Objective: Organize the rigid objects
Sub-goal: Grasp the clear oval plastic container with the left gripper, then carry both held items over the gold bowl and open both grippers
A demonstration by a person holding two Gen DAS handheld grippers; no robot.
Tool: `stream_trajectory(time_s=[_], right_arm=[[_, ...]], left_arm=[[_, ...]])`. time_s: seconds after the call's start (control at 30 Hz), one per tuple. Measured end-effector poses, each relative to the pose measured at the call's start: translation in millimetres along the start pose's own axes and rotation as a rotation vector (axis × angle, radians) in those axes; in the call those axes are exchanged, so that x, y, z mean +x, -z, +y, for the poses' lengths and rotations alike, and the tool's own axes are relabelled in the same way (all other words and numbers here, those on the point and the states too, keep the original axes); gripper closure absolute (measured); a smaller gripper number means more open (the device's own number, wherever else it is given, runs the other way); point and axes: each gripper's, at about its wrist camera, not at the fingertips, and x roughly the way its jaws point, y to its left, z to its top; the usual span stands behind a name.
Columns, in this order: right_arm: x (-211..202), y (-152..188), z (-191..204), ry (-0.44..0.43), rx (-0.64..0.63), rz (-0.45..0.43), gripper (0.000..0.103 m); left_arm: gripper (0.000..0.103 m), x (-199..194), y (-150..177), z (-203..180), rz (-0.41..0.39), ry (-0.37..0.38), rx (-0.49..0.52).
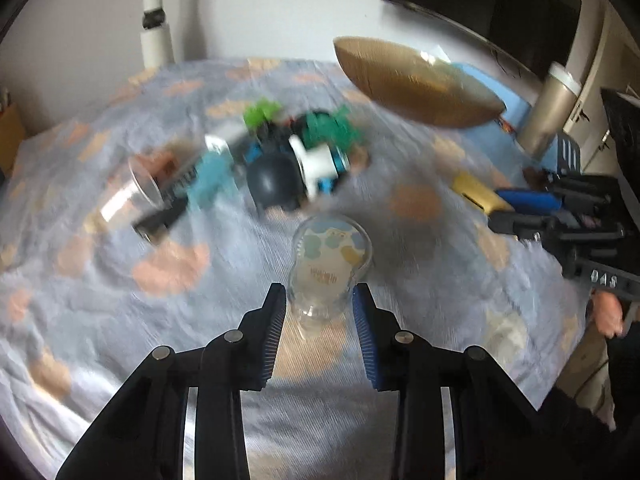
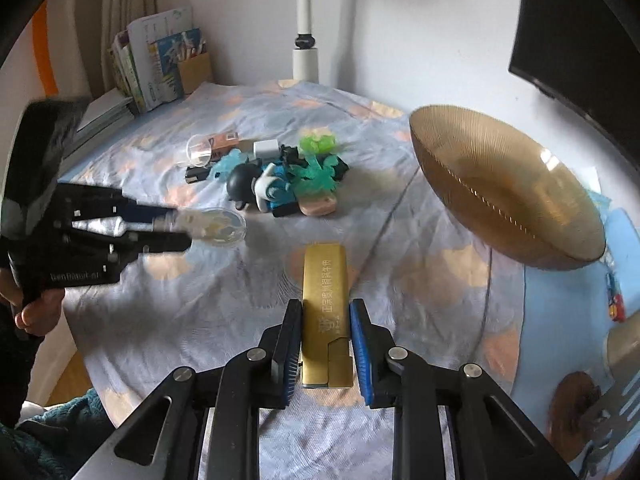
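My left gripper (image 1: 320, 300) is shut on a small clear printed cup (image 1: 330, 264) and holds it above the cloth; it also shows in the right wrist view (image 2: 218, 226). My right gripper (image 2: 325, 320) is shut on a flat gold box (image 2: 325, 304) with printed characters, held above the cloth; the box also shows in the left wrist view (image 1: 476, 192). A pile of small rigid items (image 2: 276, 176) lies mid-table: a clear cup, a dark round figure, blue, green and white toys, a pink case. A gold ribbed bowl (image 2: 504, 188) stands at the right.
A blue-grey cloth with peach patches (image 2: 420, 300) covers the table. Books and a cardboard holder (image 2: 160, 64) stand at the back left. A white pole (image 2: 306, 32) rises at the back. A dark monitor (image 2: 580, 32) hangs right. A tumbler (image 1: 548, 112) stands beyond the bowl.
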Motion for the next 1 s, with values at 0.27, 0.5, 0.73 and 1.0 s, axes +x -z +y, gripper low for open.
stream_trajectory(time_s=[0.27, 0.5, 0.73, 1.0], right_arm=[[13, 8, 4, -0.041, 0.008, 0.025, 0.080], [-6, 6, 2, -0.017, -0.006, -0.018, 0.080], [-64, -38, -49, 0.115, 0.030, -0.145, 0.080], [-35, -73, -138, 0.183, 0.152, 0.017, 0.080]], left_arm=[[0.049, 16, -12, -9, 0.009, -0.022, 0.005], [0.065, -12, -31, -26, -0.108, -0.016, 0.038], [0.064, -46, -121, -61, -0.283, 0.013, 0.072], [0.064, 39, -186, -92, -0.133, 0.083, 0.015]])
